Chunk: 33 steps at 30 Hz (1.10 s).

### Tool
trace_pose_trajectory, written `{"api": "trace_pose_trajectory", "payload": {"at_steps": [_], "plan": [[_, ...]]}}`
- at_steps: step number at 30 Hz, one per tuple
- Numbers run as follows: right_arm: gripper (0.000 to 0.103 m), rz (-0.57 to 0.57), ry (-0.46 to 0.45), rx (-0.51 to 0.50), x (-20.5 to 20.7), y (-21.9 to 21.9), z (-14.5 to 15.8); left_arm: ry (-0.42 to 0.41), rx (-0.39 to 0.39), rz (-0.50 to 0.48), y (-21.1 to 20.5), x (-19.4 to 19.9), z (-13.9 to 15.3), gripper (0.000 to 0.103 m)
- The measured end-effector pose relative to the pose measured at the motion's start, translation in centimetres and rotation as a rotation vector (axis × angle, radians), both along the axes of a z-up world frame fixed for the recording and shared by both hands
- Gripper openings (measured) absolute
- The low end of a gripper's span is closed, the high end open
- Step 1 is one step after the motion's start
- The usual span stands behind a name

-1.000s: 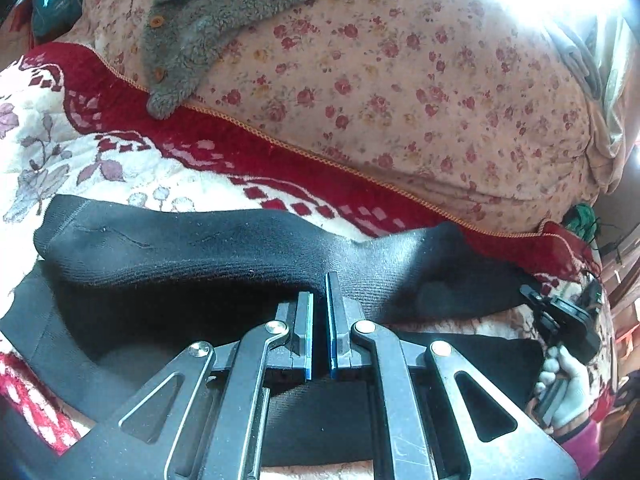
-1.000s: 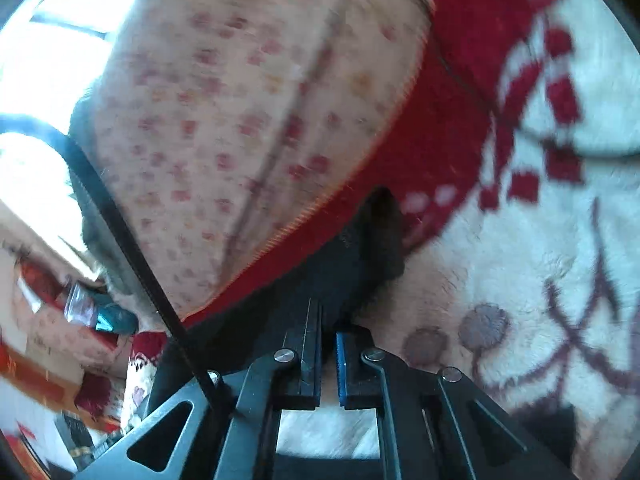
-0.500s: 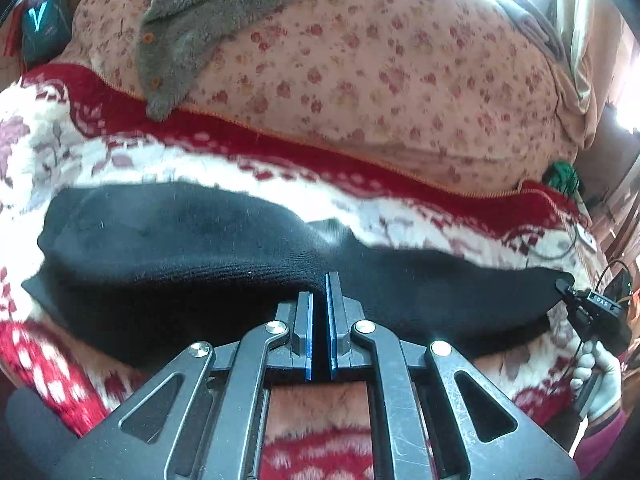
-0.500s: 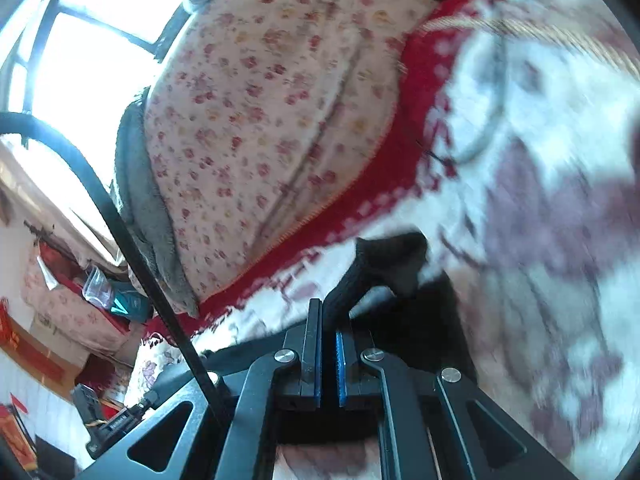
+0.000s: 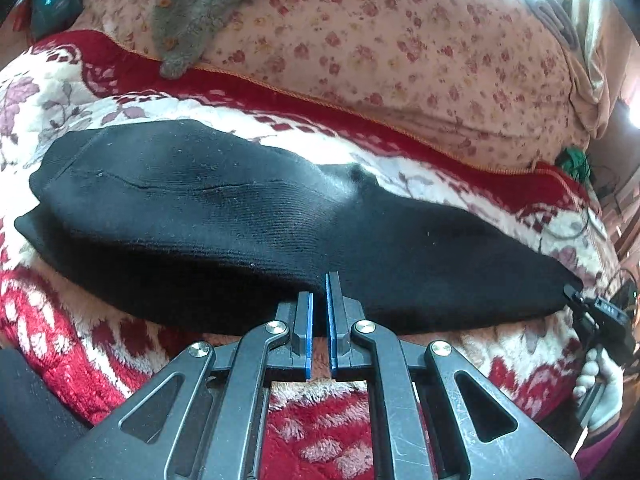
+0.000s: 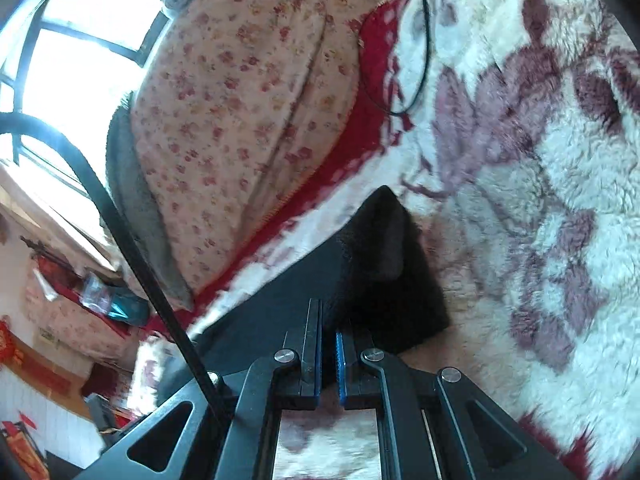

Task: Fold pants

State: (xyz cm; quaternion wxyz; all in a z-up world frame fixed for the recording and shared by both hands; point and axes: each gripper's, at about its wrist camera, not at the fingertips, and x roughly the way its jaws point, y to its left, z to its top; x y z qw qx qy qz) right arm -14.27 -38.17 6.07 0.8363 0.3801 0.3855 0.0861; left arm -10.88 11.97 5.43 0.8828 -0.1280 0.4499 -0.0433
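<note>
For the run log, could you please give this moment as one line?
black pants: laid across blanket | left hand-held gripper: shut on pants | right hand-held gripper: shut on pants

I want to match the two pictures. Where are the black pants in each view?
Left wrist: the pants stretch across the middle, left to right.
Right wrist: only one end of them shows, centre to lower left.
Shared landmark: the floral quilt, behind the pants in both.
</note>
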Motion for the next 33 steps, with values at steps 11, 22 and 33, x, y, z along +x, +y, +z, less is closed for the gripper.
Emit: {"api": "trace_pose_trajectory", "payload": {"at_steps": [11, 22, 33], "plan": [[0.025, 0.051, 0.034, -0.154, -1.0, 3.4, 3.2, 0.012, -0.102, 0.135, 6.3, -2.7, 0.9, 0.043], [0.03, 0.597, -0.14, -0.144, 3.1, 23.4, 4.3, 0.023, -0.147, 0.33, 14.5, -2.9, 0.7, 0.051], [0.031, 1.002, -0.27, -0.357, 3.3, 42.3, 2.2, 0.015, -0.172, 0.354, 17.1, -0.9, -0.1, 0.051]]}}
